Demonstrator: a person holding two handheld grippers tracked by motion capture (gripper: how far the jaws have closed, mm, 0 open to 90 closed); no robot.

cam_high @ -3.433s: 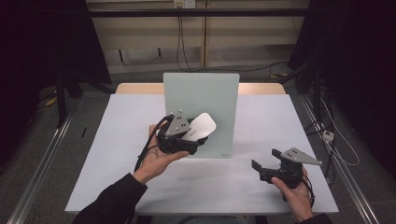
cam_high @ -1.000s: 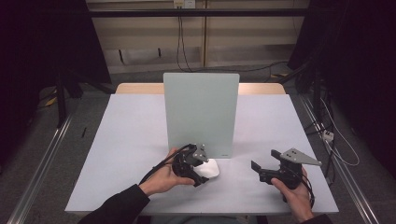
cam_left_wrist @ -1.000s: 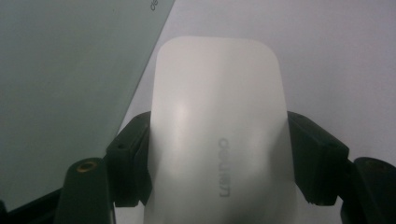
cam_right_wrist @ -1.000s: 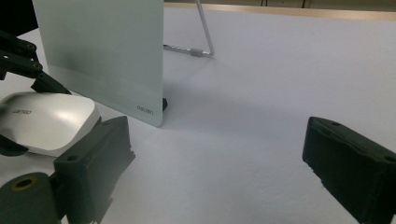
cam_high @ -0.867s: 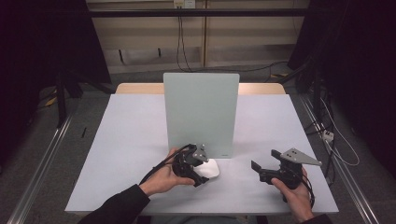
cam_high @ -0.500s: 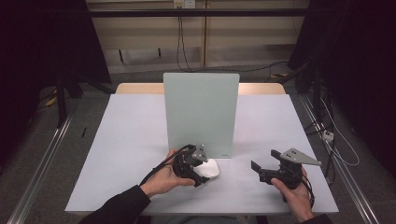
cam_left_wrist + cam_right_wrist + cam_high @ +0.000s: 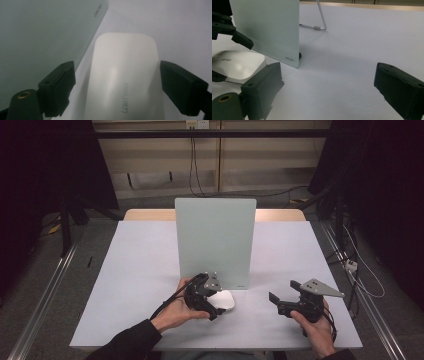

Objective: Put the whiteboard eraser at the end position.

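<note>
White mouse [image 7: 222,300] set down on pale table [image 7: 130,270], just in front of the upright green-grey board [image 7: 215,240].

My left gripper [image 7: 113,87] has just been opening; its jaws straddle the mouse, pads off its sides; my right gripper [image 7: 282,302], at three o'clock from the mouse, hangs spread and empty; risk as I judge it: pulling back askew could clip the mouse and shove it toward twelve o'clock into the board.

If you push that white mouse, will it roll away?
Probably not: the white mouse lies flat on the table, so it would likely slide. Its glossy, rounded shell looks slippery for the left claw, whose jaws have just been opening around it.
</note>
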